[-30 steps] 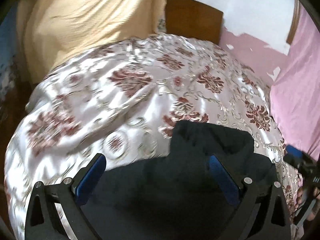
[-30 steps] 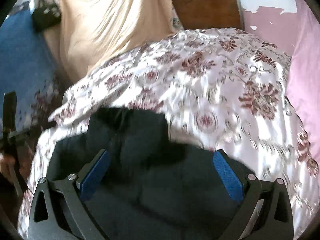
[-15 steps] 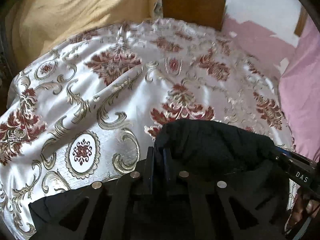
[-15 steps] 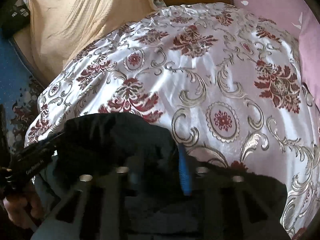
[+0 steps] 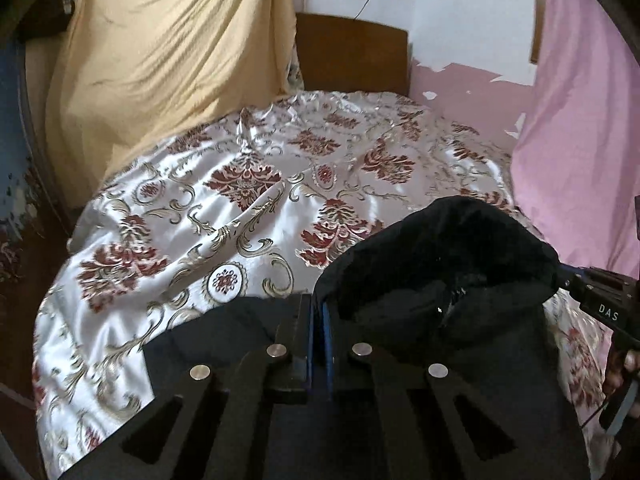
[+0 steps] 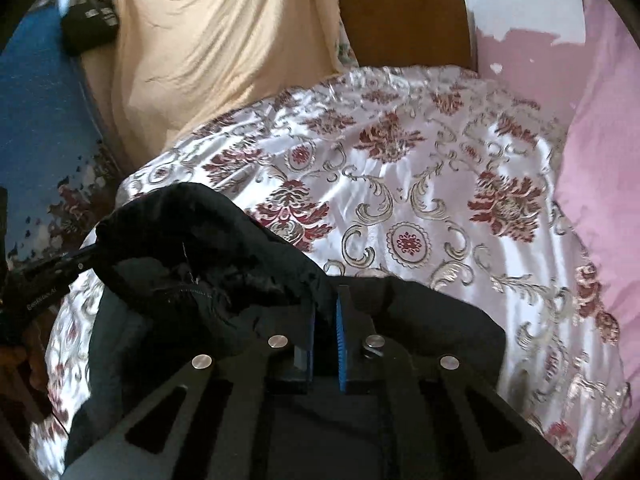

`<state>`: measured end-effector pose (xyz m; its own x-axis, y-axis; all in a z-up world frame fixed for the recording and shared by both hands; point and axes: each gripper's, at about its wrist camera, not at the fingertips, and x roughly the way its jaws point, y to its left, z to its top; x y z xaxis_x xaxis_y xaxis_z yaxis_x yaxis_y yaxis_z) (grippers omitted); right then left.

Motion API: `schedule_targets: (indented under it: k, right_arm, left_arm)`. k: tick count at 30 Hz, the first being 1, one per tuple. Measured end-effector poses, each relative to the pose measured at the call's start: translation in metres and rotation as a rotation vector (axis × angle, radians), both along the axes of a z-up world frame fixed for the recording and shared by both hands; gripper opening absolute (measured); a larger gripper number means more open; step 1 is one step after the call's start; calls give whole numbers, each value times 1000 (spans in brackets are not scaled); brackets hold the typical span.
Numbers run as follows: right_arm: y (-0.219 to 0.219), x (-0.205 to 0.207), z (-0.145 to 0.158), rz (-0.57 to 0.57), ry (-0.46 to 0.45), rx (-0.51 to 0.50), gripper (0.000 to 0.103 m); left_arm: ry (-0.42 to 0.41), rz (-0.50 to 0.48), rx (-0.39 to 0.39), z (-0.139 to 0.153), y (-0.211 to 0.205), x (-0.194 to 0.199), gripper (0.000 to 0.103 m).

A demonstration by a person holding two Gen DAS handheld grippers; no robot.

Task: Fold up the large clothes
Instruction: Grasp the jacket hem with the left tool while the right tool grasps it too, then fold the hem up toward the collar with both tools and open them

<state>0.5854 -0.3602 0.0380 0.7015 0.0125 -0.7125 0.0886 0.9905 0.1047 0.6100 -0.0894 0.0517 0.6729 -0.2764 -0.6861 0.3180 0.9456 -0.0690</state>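
Left gripper (image 5: 318, 320) clamped on black garment (image 5: 448, 256) edge; garment bunched over floral bedspread (image 5: 248, 184); right gripper (image 5: 600, 304) seen at right.

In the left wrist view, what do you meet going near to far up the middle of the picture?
Left gripper, shut on the black garment → floral satin bedspread → brown wooden headboard → white wall.

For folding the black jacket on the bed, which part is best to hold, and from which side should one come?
Probably the near edge of the black jacket, one gripper on each side of its raised hood, coming from the foot of the bed. That edge faces the grippers, and the left gripper and right gripper are already shut on it there.
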Motion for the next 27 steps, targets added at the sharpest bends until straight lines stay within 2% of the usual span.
schedule_targets:
  k: [4, 6, 9, 16, 19, 23, 27]
  right_arm:
    - [9, -49, 9, 25, -68, -60, 6]
    - [13, -72, 1, 39, -93, -83, 6]
    - [21, -84, -19, 57, -83, -130, 5]
    - [21, -71, -88, 23, -7, -197, 5]
    - [23, -65, -110, 24, -1, -215, 5]
    - [27, -66, -129, 8, -26, -216, 5]
    - [31, -63, -137, -2, -20, -235, 6]
  left_arm:
    - [-27, 2, -51, -1, 19, -41, 4]
    - [-34, 13, -47, -15, 25, -52, 4]
    - [17, 47, -71, -46, 31, -55, 4]
    - [67, 74, -65, -108, 25, -41, 4]
    - [74, 76, -80, -131, 22, -36, 4]
    - [50, 89, -102, -143, 19, -34, 4]
    - [8, 91, -64, -141, 13, -41, 5]
